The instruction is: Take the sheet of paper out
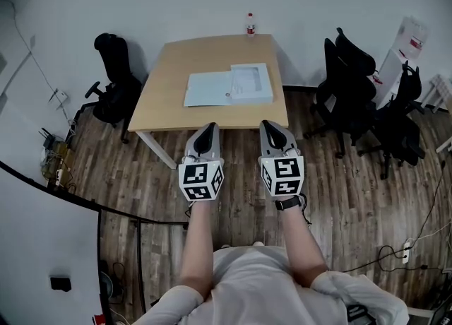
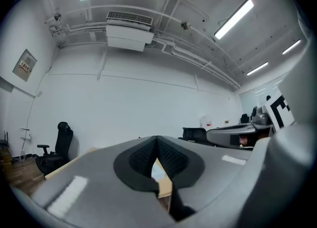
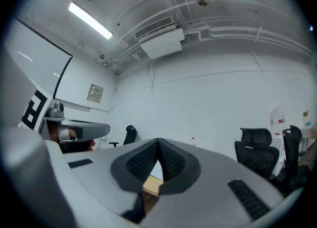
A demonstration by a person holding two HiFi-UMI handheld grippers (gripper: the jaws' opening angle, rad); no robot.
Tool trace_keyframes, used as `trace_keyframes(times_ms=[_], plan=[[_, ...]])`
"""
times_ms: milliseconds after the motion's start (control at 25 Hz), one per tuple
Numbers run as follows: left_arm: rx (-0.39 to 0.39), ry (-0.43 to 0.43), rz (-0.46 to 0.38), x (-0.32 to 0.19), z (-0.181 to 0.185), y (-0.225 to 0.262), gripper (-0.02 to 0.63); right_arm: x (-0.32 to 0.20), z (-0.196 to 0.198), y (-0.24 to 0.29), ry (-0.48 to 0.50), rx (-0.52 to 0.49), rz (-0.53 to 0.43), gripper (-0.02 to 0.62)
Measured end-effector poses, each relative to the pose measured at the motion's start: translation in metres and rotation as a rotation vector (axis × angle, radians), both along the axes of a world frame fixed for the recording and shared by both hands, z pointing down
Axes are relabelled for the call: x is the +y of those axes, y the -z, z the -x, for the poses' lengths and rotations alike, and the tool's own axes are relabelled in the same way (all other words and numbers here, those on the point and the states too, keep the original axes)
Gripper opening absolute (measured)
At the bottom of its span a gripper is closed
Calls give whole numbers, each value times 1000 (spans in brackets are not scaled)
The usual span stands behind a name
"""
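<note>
Here the left hand-held gripper (image 1: 209, 127) and right hand-held gripper (image 1: 268, 125), both pressed together, hover short of the sheet of paper (image 1: 208, 89).

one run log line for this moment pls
stage: standing short of table | left gripper: shut, empty | right gripper: shut, empty | folder and pale sheet: on table, untouched

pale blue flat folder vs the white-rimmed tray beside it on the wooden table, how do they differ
The pale blue flat folder is one even colour; the white-rimmed tray has a white border round an inset panel. The folder lies left; the tray lies right, reaching nearer the table's far edge. Both are rectangular and lie flat, side by side, on the wooden table.
</note>
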State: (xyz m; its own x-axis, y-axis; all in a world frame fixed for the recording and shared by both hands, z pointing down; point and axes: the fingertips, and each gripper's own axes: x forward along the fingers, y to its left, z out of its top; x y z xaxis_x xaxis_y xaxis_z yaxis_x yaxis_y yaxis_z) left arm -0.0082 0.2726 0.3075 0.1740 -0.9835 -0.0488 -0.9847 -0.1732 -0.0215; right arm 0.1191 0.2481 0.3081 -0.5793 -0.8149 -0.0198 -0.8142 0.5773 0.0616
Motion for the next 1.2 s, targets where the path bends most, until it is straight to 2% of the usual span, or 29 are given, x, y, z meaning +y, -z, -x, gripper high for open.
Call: trace_keyframes(times_ms=[360,640,840,1200], plan=[[5,21,38,6,-20,-31,9,4,-11,-18,49,-11,17,12],[-13,26,33,-22,-11,-26,9,-21,-2,-24,60,-23,22,12],[-11,7,49,-63,-3,-39,9,-58,9,-36,64,-20,36,12],[23,-33,78,-181,37,-53,9,-165,54,-58,50,10,87,12]])
